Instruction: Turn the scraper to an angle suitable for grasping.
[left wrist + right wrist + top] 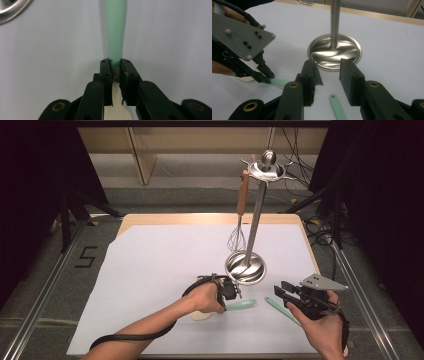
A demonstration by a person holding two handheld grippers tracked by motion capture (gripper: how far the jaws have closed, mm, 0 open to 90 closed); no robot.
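— So, what is the left gripper [115,65] doing?
— Clamping the green spatula [115,30] flat on the counter [165,265], near its front edge.
— And the right gripper [327,72]?
— Hovering open, empty, beside the rack base [334,52].

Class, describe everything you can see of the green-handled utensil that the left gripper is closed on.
The utensil has a smooth, matte mint-green handle, plastic or silicone by its look, and a cream-coloured head partly hidden under the hand. It lies flat on the white table cover, just in front of the metal stand's base and apart from it. The left gripper pinches the handle near the head, jaws on either side.
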